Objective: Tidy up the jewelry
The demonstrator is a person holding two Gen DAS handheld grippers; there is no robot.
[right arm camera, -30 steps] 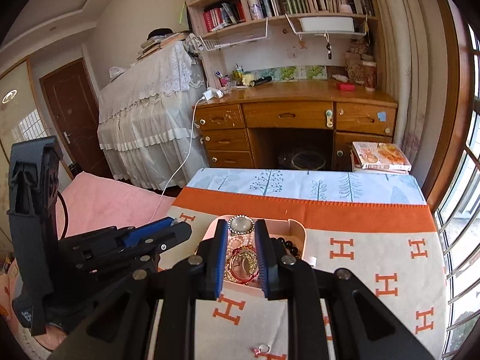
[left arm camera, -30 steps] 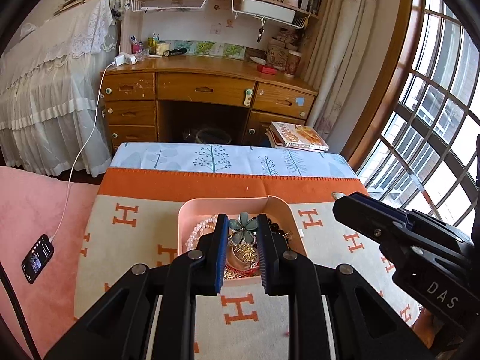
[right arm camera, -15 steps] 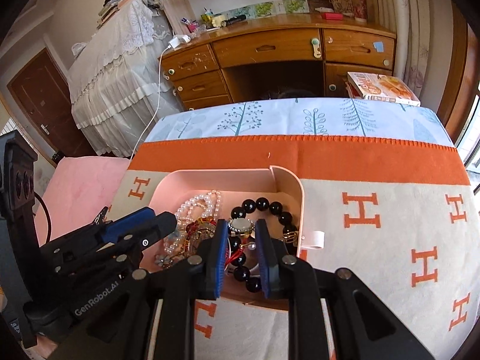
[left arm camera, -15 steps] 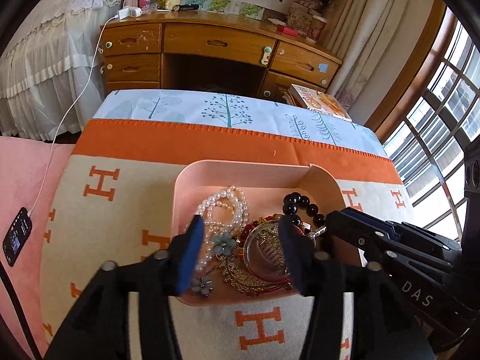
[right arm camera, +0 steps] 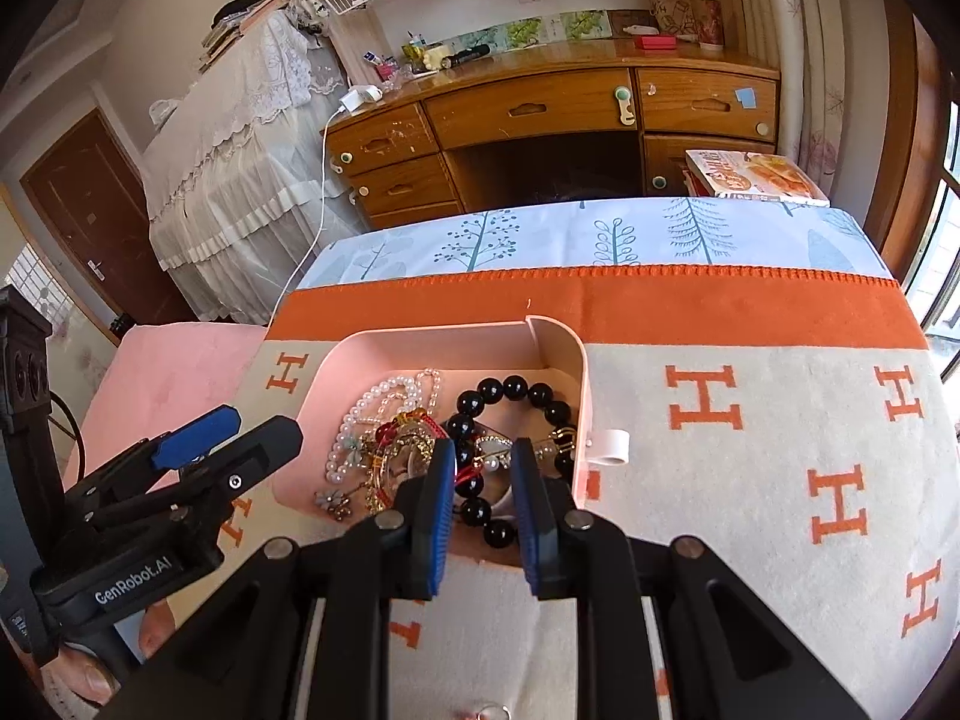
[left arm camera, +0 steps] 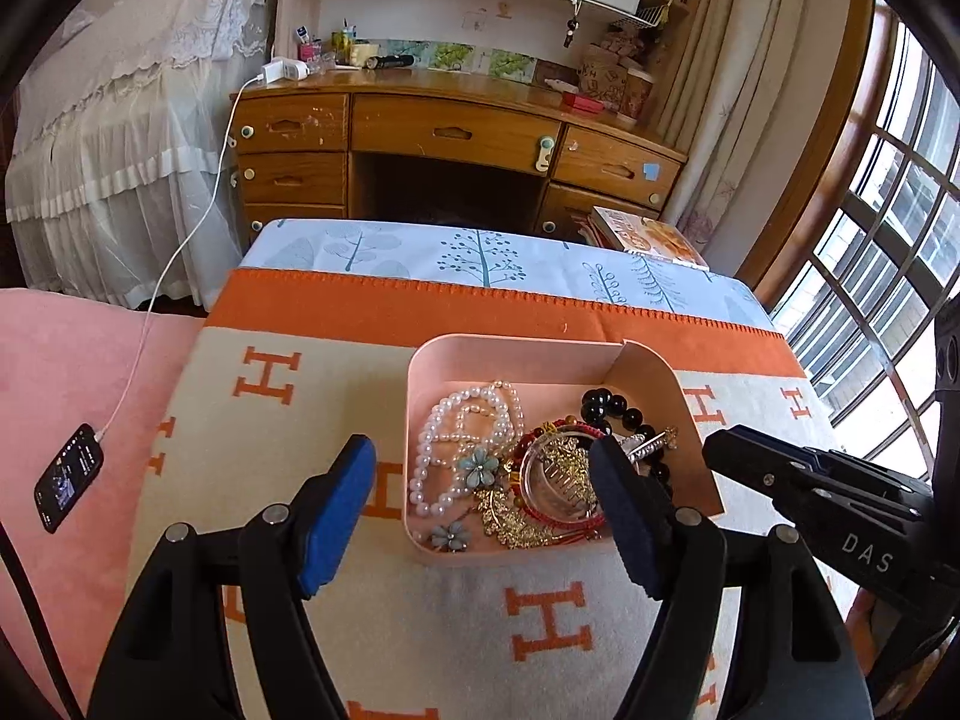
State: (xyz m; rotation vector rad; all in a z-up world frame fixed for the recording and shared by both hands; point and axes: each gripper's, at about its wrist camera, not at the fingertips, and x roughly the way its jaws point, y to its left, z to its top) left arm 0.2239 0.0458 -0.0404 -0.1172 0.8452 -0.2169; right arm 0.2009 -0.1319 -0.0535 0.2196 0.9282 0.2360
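Over the blanket-covered bed, at the pink tray [left arm camera: 654, 369], both hand-held grippers have dropped closer than a second ago. The left hand-held gripper [left arm camera: 483, 495] was pinched nearly together then; now its jaws are opening, spreading wide over the tray's near-left corner with nothing pressed between the pads. That suggests the jewelry it carried has been let go into the tray, so one more piece is probably sorted. The right hand-held gripper [right arm camera: 480, 489] is staying narrow; whether it is pinching something cannot be told, though the black bead bracelet [right arm camera: 516, 390] and a red cord are showing in its gap. Inside the tray, a pearl strand [left arm camera: 462, 420] is lying at nine o'clock, black beads at two o'clock, and a gold-and-red tangle with a blue flower [left arm camera: 480, 468] in the middle.
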